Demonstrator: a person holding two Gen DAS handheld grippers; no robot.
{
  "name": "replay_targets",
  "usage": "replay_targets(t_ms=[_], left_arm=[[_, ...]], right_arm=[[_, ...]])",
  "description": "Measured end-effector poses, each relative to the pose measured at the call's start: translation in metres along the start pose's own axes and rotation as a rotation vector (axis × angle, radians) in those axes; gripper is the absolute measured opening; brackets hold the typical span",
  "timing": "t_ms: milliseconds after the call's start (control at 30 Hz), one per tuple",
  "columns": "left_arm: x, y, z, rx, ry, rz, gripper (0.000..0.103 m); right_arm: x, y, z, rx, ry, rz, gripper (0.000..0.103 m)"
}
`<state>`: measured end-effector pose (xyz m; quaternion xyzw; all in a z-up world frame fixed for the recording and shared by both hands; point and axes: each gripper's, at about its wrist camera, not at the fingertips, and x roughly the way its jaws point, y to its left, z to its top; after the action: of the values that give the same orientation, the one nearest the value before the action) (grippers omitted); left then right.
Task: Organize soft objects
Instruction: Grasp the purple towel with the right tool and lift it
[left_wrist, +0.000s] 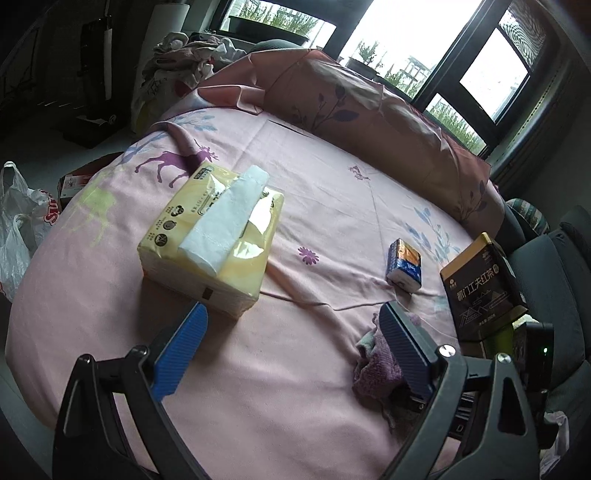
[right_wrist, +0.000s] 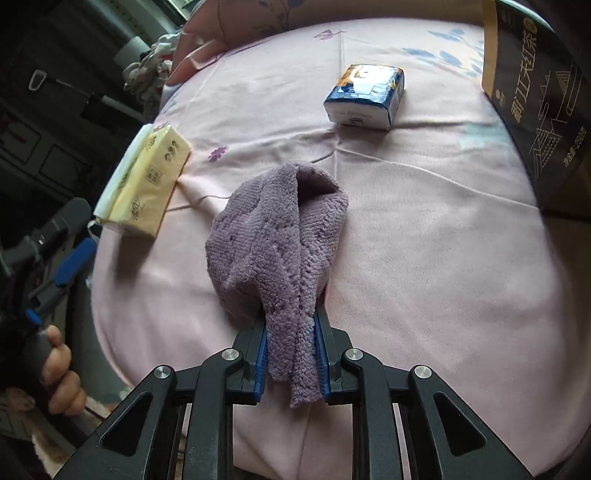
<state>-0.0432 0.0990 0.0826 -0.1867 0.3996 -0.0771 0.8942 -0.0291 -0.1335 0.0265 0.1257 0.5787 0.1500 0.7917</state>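
Right tongs (right_wrist: 291, 360) clamped tight on the near end of a purple towel (right_wrist: 280, 236), blue pads (right_wrist: 260, 363) pressed against the cloth on both sides, a short tail hanging back past the grip. Rest of the towel bunched forward of the tips, folded over on itself and resting on the pink bed sheet (right_wrist: 424, 258). Ahead and a little right of those tongs, apart from the towel, a small blue tissue pack (right_wrist: 364, 96) flat on the sheet. Ahead and off to the left, near the bed edge, a yellow tissue pack (right_wrist: 146, 181). At the far right, close by, a dark tea box (right_wrist: 543, 110) standing upright. Left tongs (left_wrist: 291, 325) spread wide, nothing between the blue fingers (left_wrist: 181, 354), hanging just above the sheet. Same yellow tissue pack (left_wrist: 214, 236) just ahead of the left finger, a white sheet pulled out along its top. Purple towel (left_wrist: 375, 363) crumpled just beside and partly behind the right finger of these tongs. Small blue tissue pack (left_wrist: 404, 269) ahead and right, tea box (left_wrist: 480, 288) further right. A long pink pillow (left_wrist: 369, 122) lying across the far side of the bed.
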Motion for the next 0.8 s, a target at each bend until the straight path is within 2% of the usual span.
replay_targets(t_ms=[33, 67, 100, 167, 233, 300, 433, 500, 600, 633, 700, 733, 800], left_arm=[[0.002, -0.003, -0.002, 0.010, 0.013, -0.007, 0.094], [0.004, -0.007, -0.003, 0.022, 0.021, -0.013, 0.094], [0.005, -0.012, -0.005, 0.036, 0.027, -0.017, 0.094], [0.008, -0.020, -0.008, 0.062, 0.037, -0.020, 0.094], [0.013, -0.029, -0.012, 0.082, 0.054, -0.026, 0.094], [0.020, -0.037, -0.015, 0.090, 0.079, -0.036, 0.093], [0.035, -0.052, -0.023, 0.100, 0.141, -0.054, 0.088], [0.041, -0.058, -0.028, 0.106, 0.168, -0.064, 0.086], [0.048, -0.069, -0.036, 0.139, 0.195, -0.066, 0.084], [0.050, -0.072, -0.038, 0.153, 0.199, -0.059, 0.084], [0.053, -0.077, -0.043, 0.176, 0.210, -0.052, 0.082], [0.055, -0.079, -0.044, 0.183, 0.218, -0.054, 0.081], [0.058, -0.081, -0.047, 0.185, 0.230, -0.059, 0.079]], right_arm=[[-0.005, -0.003, 0.003, 0.017, 0.002, -0.001, 0.024], [-0.011, -0.005, 0.006, 0.027, -0.013, -0.031, 0.036], [-0.020, -0.005, 0.009, 0.026, -0.043, -0.076, 0.059], [-0.040, -0.002, 0.015, 0.005, -0.129, -0.167, 0.085], [-0.058, 0.003, 0.024, -0.034, -0.202, -0.210, 0.086], [-0.070, 0.007, 0.036, -0.055, -0.221, -0.220, 0.086], [-0.080, 0.008, 0.056, -0.044, -0.257, -0.108, 0.086], [-0.073, 0.004, 0.057, -0.027, -0.247, -0.048, 0.086], [-0.053, -0.002, 0.052, -0.014, -0.203, -0.010, 0.085], [-0.047, -0.004, 0.049, -0.016, -0.187, -0.007, 0.083], [-0.038, -0.008, 0.045, 0.000, -0.161, -0.003, 0.072], [-0.034, -0.009, 0.043, 0.010, -0.148, 0.005, 0.070], [-0.027, -0.014, 0.042, 0.028, -0.124, 0.041, 0.061]])
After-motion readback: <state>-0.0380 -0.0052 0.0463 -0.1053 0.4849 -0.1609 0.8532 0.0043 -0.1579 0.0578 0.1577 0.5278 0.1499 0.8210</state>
